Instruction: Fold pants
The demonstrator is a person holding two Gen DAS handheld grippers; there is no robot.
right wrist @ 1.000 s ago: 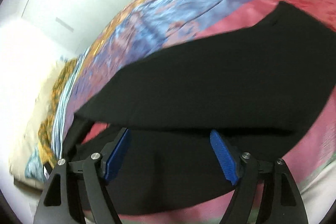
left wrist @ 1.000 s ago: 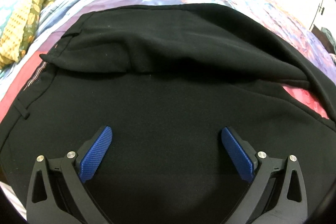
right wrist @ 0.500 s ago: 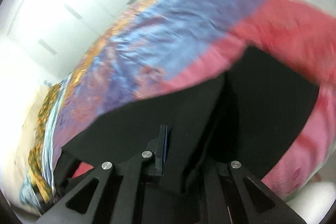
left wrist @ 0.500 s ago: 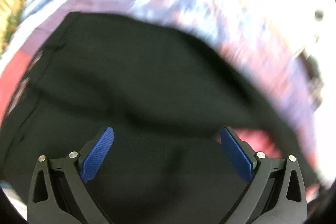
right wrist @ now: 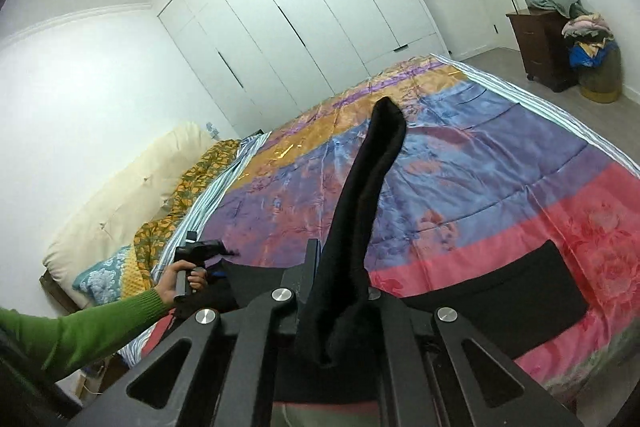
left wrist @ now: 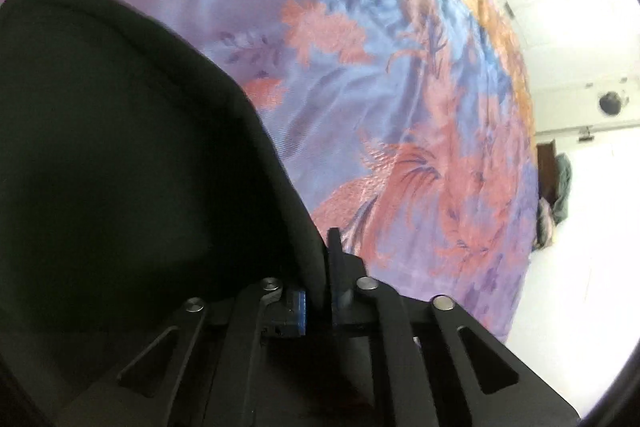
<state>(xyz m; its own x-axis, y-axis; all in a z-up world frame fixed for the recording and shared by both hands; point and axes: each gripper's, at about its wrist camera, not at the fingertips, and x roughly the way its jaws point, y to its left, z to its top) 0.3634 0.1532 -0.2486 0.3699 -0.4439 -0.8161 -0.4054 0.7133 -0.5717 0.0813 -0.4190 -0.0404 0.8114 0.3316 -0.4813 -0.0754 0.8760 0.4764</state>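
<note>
The black pants lie on a bed with a satin floral bedspread. My left gripper is shut on an edge of the black fabric, which fills the left of its view. In the right wrist view my right gripper is shut on the pants, and a lifted fold stands up between its fingers. Another part of the pants lies flat on the red band of the bedspread. A hand in a green sleeve holds the left gripper at the pants' left end.
A cream pillow and a yellow patterned blanket lie at the head of the bed. White wardrobe doors line the far wall. A dark cabinet and a basket heaped with clothes stand at the far right.
Both grippers went from open to shut on the pants. The right gripper rose and lifted a fold of fabric. The left gripper swung across to the pants' edge and rolled.
</note>
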